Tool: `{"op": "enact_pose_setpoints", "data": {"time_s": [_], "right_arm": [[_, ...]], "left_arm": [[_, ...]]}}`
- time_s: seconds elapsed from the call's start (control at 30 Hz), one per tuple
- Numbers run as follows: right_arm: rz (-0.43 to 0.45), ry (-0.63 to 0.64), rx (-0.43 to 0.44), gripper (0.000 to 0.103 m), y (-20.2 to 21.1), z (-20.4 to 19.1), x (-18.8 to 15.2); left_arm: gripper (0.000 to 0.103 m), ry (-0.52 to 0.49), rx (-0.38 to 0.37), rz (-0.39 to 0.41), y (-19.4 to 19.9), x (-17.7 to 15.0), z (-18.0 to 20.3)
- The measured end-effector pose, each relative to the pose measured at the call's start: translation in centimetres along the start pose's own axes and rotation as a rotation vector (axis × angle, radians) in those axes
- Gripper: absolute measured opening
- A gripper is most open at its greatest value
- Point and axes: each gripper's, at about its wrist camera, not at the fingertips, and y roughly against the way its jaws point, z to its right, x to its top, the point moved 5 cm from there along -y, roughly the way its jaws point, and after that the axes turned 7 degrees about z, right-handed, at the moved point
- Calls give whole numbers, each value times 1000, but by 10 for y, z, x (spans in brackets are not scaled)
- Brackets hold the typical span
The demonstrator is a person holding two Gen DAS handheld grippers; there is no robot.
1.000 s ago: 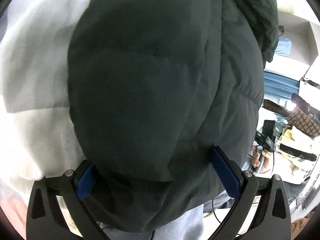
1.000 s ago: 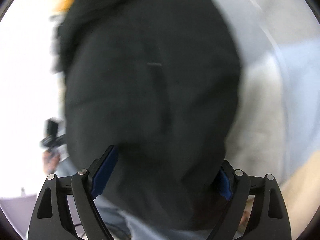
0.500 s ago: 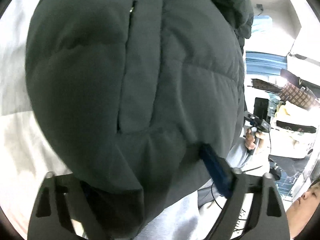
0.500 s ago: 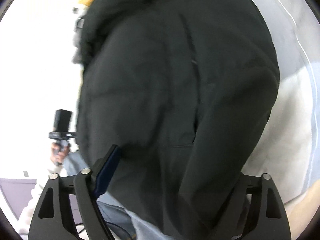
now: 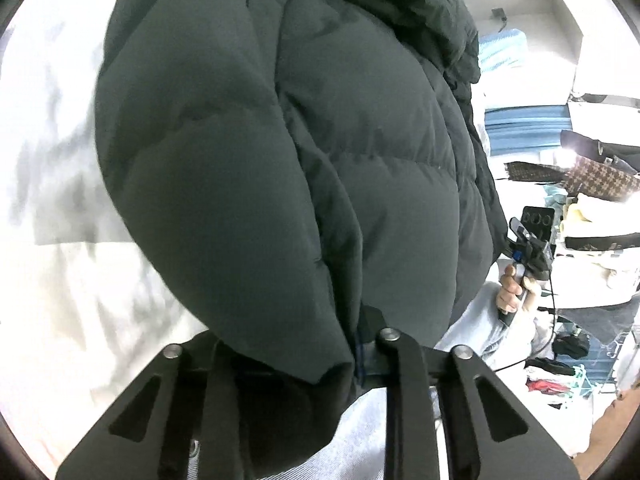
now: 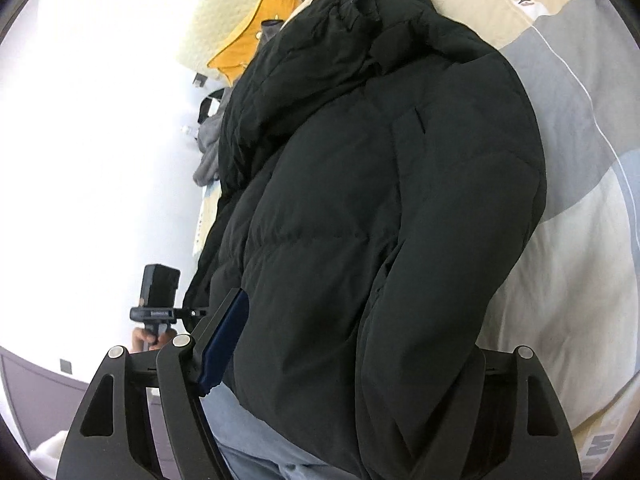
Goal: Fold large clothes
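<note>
A dark green puffer jacket [image 5: 280, 160] fills both views, lying on a bed with its hem toward me. In the left wrist view my left gripper [image 5: 304, 344] is closing on the hem, with a fold of the padding pinched between its narrow jaws. In the right wrist view the jacket [image 6: 380, 220] looks almost black. The right gripper [image 6: 360, 328] straddles a thick bunch of hem and sleeve, jaws wide and still closing. Its blue left pad [image 6: 224, 340] lies against the fabric, and the right finger is buried under the jacket.
White bedding [image 5: 60, 240] lies left of the jacket, and a grey and beige bed cover [image 6: 580, 160] lies right of it. A yellow garment [image 6: 256, 40] and a grey one [image 6: 208, 152] sit near the hood. Shelves with piled clothes [image 5: 580, 200] stand at the far right.
The left jaws went from wide around the hem to a narrow pinch on it. Both grippers rose and rolled, so more of the jacket and the room shows. The right jaws narrowed a little.
</note>
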Motion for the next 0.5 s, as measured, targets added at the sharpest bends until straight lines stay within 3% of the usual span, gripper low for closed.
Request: {"op": "enact_pose_setpoints", "data": {"time_s": [0.1,0.2,0.23,0.27,0.33,0.5], "right_arm": [[35,18,-20,66,2,-1,-1],[93,-7,-49,36,1,7,4],[120,-16,-55,19,5,10,7],[147,-19,-48,11,10,10,9],[195,-2,-32,9,19,4,16],[241,2,-4,6,41,-13,30]], "left_arm": [[17,-20,24,37,4,-1,5],[13,-29,57,73,5,0,10],[10,-31,94,99,7,2,11],[8,-41,124,123,8,5,13],[8,-54,156,186,11,11,25],[7,-30,144,262,26,18,50]]}}
